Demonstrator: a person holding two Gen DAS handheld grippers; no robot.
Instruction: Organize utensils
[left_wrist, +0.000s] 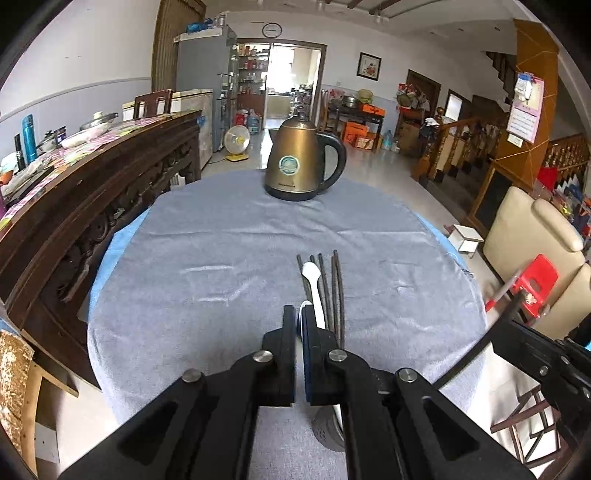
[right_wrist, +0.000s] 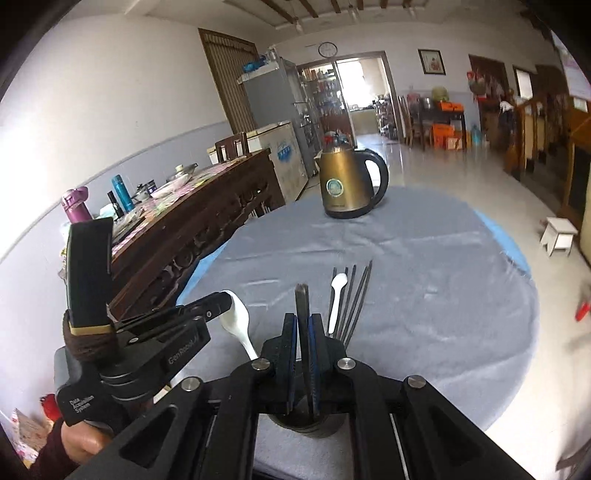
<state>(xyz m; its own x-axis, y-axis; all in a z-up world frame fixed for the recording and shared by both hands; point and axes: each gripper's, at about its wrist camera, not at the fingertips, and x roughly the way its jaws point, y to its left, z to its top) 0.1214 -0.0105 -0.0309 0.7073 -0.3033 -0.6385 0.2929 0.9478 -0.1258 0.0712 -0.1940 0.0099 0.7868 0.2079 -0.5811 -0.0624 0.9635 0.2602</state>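
Observation:
A dark utensil holder (right_wrist: 310, 424) stands on the grey cloth near the table's front edge, under both grippers; it also shows in the left wrist view (left_wrist: 327, 432). Several dark chopsticks (right_wrist: 352, 302) and a small white spoon (right_wrist: 337, 299) stick up from it. My left gripper (right_wrist: 221, 306) is shut on a bigger white spoon (right_wrist: 236, 325), held just left of the holder; in its own view only the spoon's white edge (left_wrist: 302, 308) shows between the fingers. My right gripper (right_wrist: 301, 325) is shut on a dark chopstick (right_wrist: 302, 306), upright above the holder.
A bronze electric kettle (left_wrist: 301, 158) stands at the far side of the round table (left_wrist: 184, 258). A carved dark wooden sideboard (left_wrist: 92, 192) runs close along the table's left. A cream sofa (left_wrist: 532, 240) and a red stool (left_wrist: 535, 284) stand to the right.

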